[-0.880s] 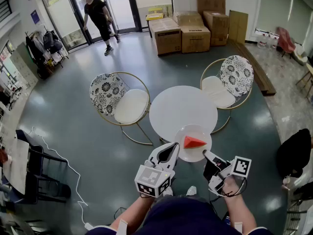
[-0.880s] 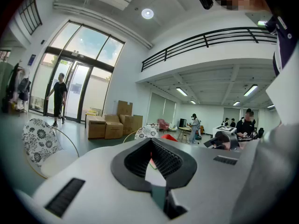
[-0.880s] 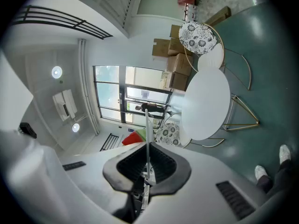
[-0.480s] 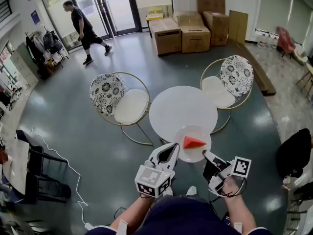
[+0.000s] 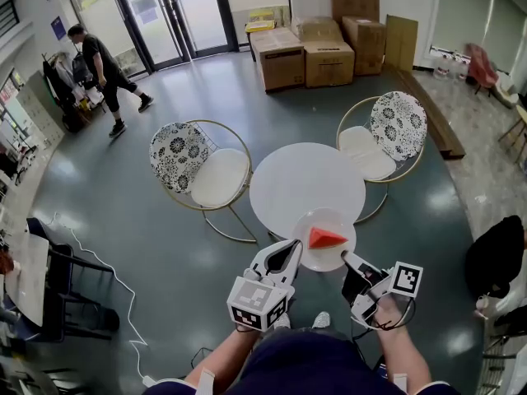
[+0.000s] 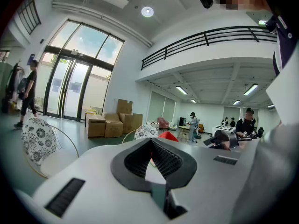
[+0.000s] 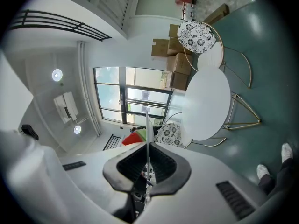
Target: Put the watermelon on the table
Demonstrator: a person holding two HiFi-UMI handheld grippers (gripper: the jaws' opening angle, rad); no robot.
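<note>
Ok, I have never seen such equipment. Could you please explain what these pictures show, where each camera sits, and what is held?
No robot: a person holds a two-jaw tool in each hand. The head view looks down from a camera on the person's head. Each gripper view comes from a camera on that tool, looking along its jaws. The left gripper and the right gripper each clamp the rim of one white plate. A red watermelon slice lies on it. The plate seems held in the air at the near edge of a round white table; nothing lies on the table.
</note>
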